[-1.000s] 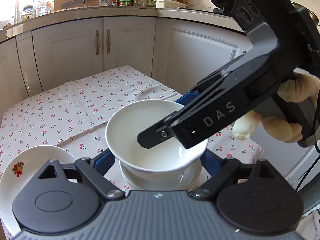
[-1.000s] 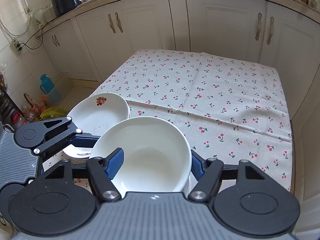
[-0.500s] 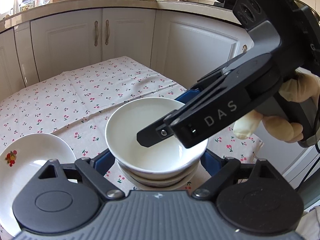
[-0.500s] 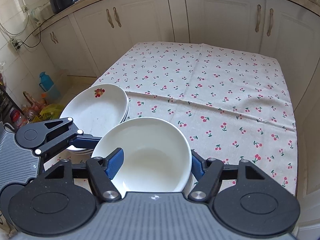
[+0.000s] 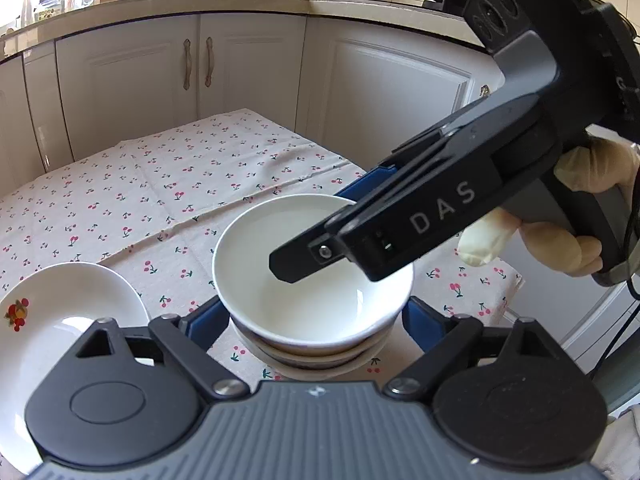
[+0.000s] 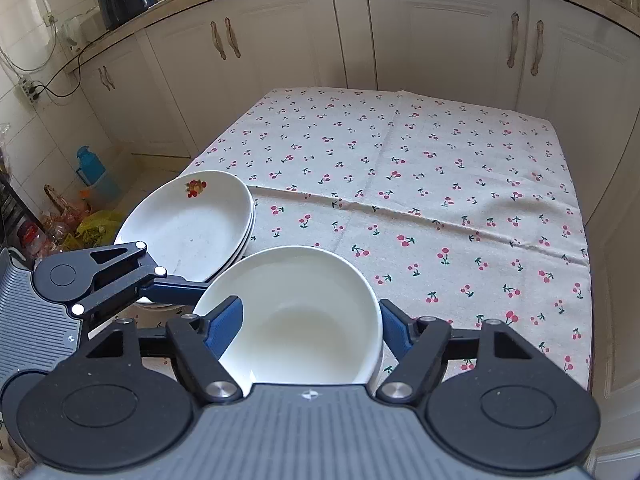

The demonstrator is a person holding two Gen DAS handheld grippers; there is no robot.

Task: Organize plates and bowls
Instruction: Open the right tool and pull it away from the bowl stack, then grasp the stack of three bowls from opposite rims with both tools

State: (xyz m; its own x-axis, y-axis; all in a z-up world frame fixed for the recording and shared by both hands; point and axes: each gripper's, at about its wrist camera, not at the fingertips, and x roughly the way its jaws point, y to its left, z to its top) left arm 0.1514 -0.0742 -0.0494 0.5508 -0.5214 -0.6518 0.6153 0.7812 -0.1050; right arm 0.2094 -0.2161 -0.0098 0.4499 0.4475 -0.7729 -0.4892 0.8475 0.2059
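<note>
On the left of the cloth-covered surface point(image 6: 420, 168) we have the stack of plates point(image 6: 188, 216), the top one marked with a small fruit print. Just right of it sits the bowl point(image 5: 304, 280), nested on top of other bowls point(image 5: 316, 354) at the near edge.

We judge the bowl to be glazed ceramic: stiff, fairly heavy for its size, slick, and liable to chip if it knocks the ones beneath. The rim is the place to take it, one finger inside and one outside, or across its full width.

The left hand-held gripper point(image 5: 312, 316) straddles the bowl low down with its jaws opening, pads seemingly off the wall. The right hand-held gripper point(image 6: 308, 320) has one finger inside the rim and one outside; its jaws are opening too, and the outer pad stands clear.

Against a second ago, the bowl has come down from just above the stack into it, the right pinch on the rim has loosened, and the plates look farther off in both views.
</note>
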